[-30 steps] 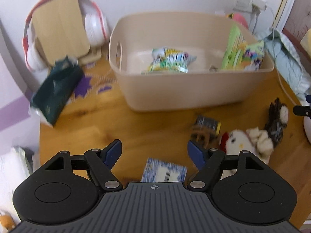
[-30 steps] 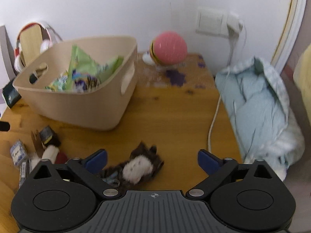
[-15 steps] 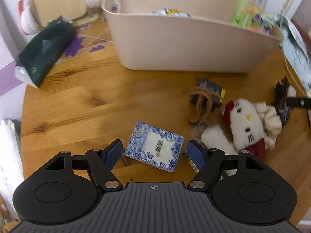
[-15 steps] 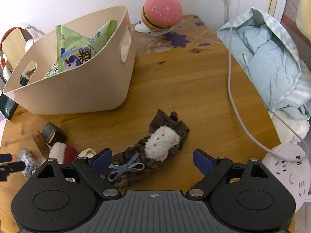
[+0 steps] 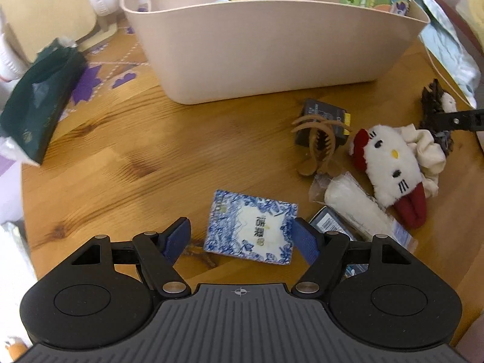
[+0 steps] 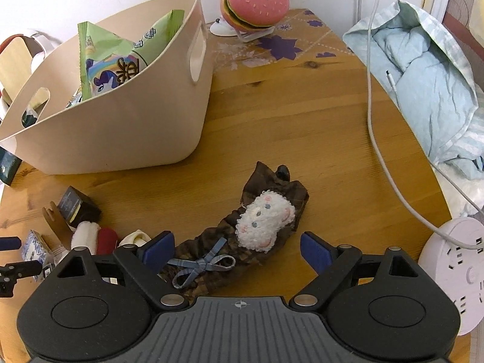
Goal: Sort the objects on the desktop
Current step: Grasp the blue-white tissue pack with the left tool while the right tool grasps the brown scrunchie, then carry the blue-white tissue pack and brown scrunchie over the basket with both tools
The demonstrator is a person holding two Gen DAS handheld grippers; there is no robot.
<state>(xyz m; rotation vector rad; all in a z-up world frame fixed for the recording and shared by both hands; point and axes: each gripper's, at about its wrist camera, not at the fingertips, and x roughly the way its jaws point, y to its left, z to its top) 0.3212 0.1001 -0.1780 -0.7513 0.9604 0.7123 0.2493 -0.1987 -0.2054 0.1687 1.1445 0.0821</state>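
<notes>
Both claws, left gripper [image 5: 240,237] and right gripper [image 6: 237,249], gape empty; snacks fill my bin [image 6: 127,127], blue-white packet [image 5: 251,227] and brown scrunchie [image 6: 242,242] wait.

Matt plastic bin [image 5: 272,51], wooden table [image 5: 151,151]

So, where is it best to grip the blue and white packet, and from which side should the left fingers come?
Probably from above, across its two shorter edges. The blue and white packet lies flat on the wooden table, and the open left gripper already straddles those edges. One finger comes down by the dark packet, so go carefully there.
</notes>
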